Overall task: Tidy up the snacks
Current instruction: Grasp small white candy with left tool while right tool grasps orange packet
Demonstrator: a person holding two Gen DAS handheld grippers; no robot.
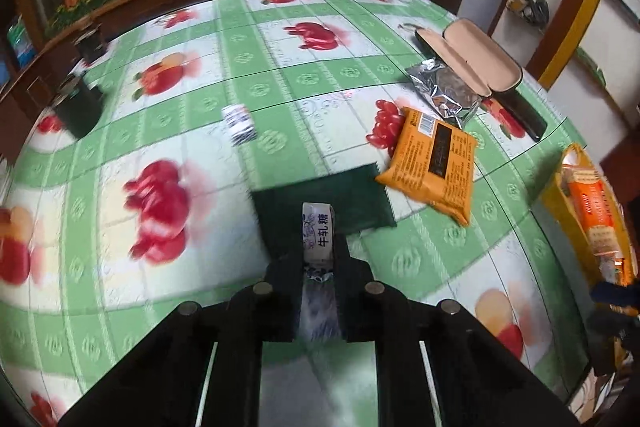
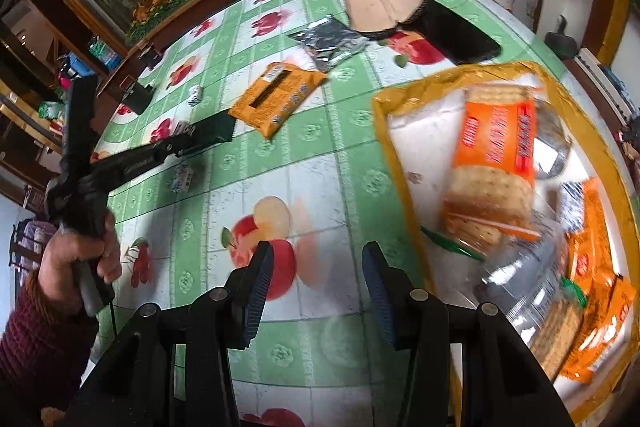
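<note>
Gripping nougat candy [image 1: 318,233] in left tongs [image 1: 318,247] | right tongs [image 2: 316,291] empty, apart

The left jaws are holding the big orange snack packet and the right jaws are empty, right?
Not quite. The left gripper holds a small white candy, not the orange packet, which lies on the table ahead; the left wrist view shows it. The right gripper is empty, as you said.
</note>
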